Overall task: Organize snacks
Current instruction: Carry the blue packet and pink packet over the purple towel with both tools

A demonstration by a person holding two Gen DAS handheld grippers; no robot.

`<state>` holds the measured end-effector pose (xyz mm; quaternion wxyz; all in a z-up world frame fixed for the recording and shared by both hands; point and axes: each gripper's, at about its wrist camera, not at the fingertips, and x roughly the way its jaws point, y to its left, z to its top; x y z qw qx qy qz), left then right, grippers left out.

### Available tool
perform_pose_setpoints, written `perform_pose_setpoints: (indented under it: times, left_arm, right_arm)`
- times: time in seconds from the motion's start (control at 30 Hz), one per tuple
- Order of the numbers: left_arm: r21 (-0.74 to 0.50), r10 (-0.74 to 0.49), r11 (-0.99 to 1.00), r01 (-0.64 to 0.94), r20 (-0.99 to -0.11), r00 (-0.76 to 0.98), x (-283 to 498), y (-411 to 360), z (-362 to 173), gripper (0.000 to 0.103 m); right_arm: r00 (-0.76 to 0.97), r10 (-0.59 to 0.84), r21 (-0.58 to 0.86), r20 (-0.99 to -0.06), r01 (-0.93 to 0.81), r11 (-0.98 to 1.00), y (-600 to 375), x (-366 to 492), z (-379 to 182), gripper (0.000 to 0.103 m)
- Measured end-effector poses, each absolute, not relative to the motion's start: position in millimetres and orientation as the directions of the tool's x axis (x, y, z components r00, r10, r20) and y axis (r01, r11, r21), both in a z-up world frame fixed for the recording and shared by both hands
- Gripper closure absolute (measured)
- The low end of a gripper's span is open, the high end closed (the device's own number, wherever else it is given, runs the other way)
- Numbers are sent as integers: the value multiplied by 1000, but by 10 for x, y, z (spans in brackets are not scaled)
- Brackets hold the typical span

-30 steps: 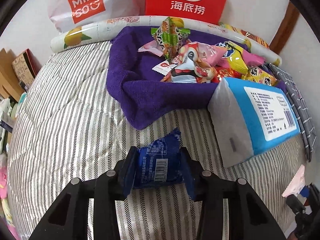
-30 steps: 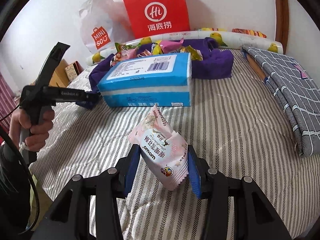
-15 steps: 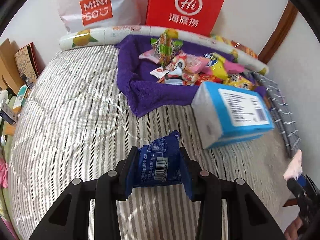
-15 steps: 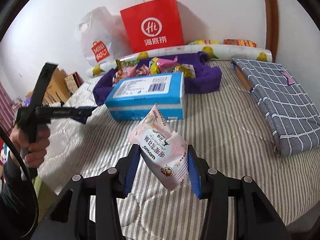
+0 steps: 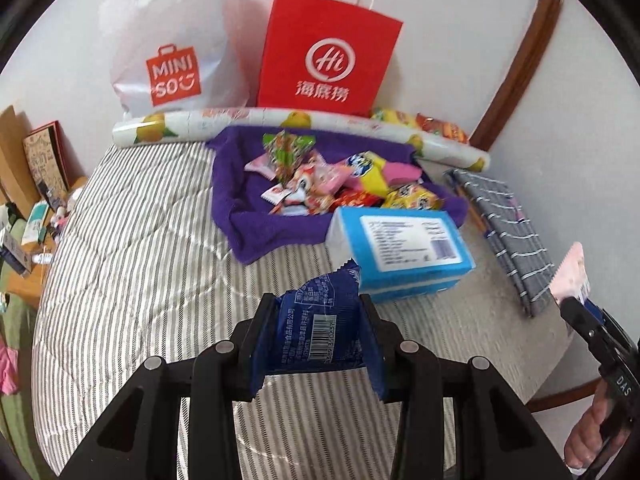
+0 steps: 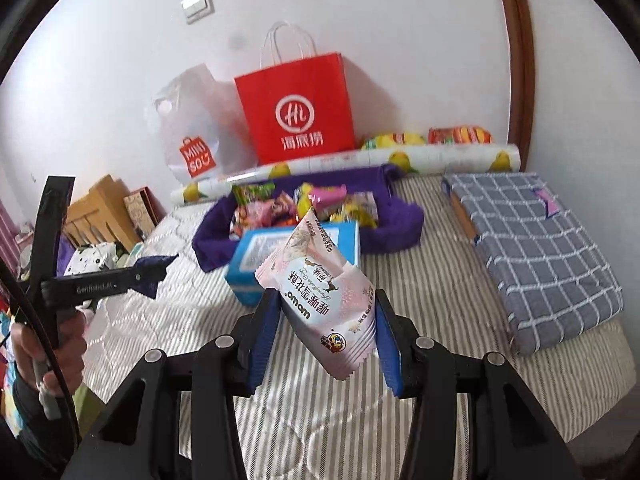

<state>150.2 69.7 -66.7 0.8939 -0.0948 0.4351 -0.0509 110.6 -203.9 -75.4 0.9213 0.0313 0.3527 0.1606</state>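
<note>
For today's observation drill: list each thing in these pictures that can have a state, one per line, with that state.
left gripper: shut on blue snack packet
right gripper: shut on pink snack packet
purple towel: spread, snacks piled on it
red paper bag: upright
grey checked cloth: folded

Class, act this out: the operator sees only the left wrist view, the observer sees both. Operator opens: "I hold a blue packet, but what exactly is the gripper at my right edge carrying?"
Observer: The right gripper is shut on a pale pink snack packet with a small cartoon badge near its lower end.
Operator: Is anything on the wall above the bags?
Observer: Yes, a white light switch sits above the red paper bag, outside your frame.
Operator: How does my own tool look from there?
Observer: The left gripper shows side-on, the dark blue packet pinched at its tip, and a hand wraps the handle below.
</note>
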Motion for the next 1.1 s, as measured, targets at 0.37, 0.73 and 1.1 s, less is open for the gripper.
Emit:
perform_pose_setpoints:
  times: [0.37, 0.73, 1.1]
  left_arm:
    - [-206, -184, 978, 42, -742, 645, 1500, 619, -443, 65]
    - [-211, -182, 977, 37, -728, 661, 1548, 657, -339, 65]
    - [-216, -181, 976, 31, -726, 663, 1675, 723, -304, 65]
  right_arm:
    - [723, 319, 162, -613, -280, 946, -1902, 1220, -536, 57]
    - [736, 316, 140, -599, -292, 946, -1854, 1321, -437, 57]
    - [742, 304, 129, -597, -285, 950, -1852, 1469, -403, 57]
